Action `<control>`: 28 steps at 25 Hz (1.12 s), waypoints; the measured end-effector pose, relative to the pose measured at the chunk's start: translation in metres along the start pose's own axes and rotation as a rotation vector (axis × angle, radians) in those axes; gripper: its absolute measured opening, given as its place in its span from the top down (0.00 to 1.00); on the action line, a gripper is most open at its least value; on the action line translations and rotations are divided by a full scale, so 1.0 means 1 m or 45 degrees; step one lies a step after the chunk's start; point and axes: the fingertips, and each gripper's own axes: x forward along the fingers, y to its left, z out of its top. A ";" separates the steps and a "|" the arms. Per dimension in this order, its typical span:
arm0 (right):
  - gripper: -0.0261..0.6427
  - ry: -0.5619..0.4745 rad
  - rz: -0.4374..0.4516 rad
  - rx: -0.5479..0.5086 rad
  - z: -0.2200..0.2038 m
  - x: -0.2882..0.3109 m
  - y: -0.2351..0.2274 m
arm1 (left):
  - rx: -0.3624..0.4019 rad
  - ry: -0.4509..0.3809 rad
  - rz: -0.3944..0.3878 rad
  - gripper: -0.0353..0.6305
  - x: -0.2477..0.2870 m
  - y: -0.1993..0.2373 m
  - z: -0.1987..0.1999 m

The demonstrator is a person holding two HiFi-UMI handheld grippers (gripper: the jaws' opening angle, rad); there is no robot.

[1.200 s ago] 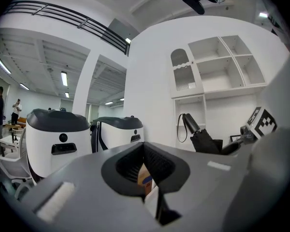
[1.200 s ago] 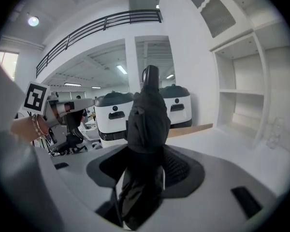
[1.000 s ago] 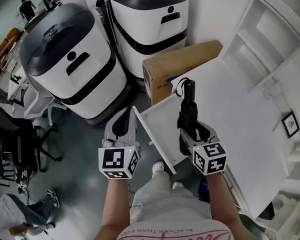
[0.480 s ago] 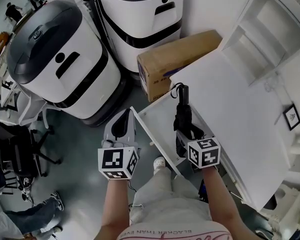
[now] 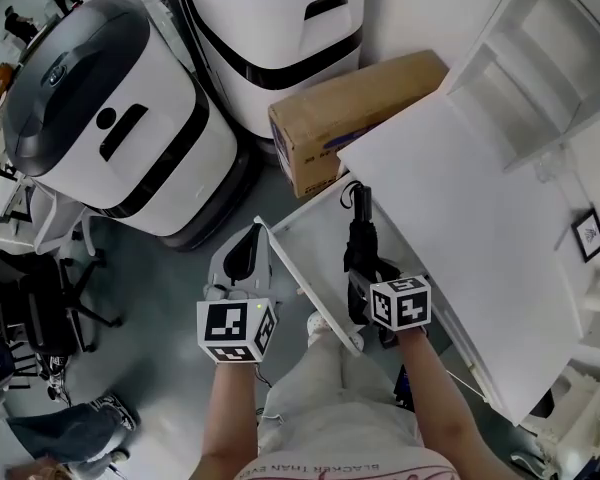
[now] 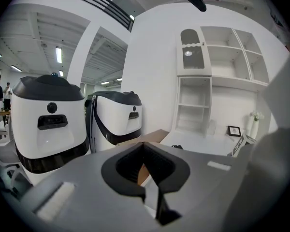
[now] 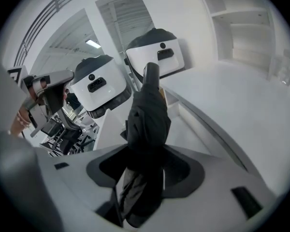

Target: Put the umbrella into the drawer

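A black folded umbrella (image 5: pixel 360 230) points away from me, handle end forward, over the open white drawer (image 5: pixel 318 248). My right gripper (image 5: pixel 366 276) is shut on its fabric body; in the right gripper view the umbrella (image 7: pixel 147 112) rises from between the jaws of this gripper (image 7: pixel 145 166), with the drawer's inside (image 7: pixel 186 124) beneath it. My left gripper (image 5: pixel 250 230) hangs just left of the drawer's front panel (image 5: pixel 305 280), apart from it. The left gripper view has the left gripper (image 6: pixel 145 146) shut with nothing in it.
The drawer sticks out of a white cabinet (image 5: pixel 460 218) at the right. A cardboard box (image 5: pixel 350 108) stands behind the drawer. Two big white and dark machines (image 5: pixel 110 138) (image 5: pixel 270 28) fill the back left. White shelving (image 5: pixel 540 58) is at the top right, an office chair (image 5: pixel 40 308) at the left.
My right gripper has sunk with the umbrella, down toward the drawer, and tilted more downward. The left gripper has also come down a little beside the drawer front.
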 end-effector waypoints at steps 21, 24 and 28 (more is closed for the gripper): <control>0.63 0.254 0.018 0.262 -0.051 0.076 -0.027 | 0.009 0.116 -0.036 0.93 0.022 -0.001 -0.039; 0.63 0.300 0.014 0.279 -0.059 0.089 -0.029 | 0.003 0.131 -0.024 0.93 0.022 0.003 -0.045; 0.63 0.361 -0.004 0.268 -0.067 0.104 -0.032 | -0.001 0.148 -0.021 0.93 0.023 0.007 -0.051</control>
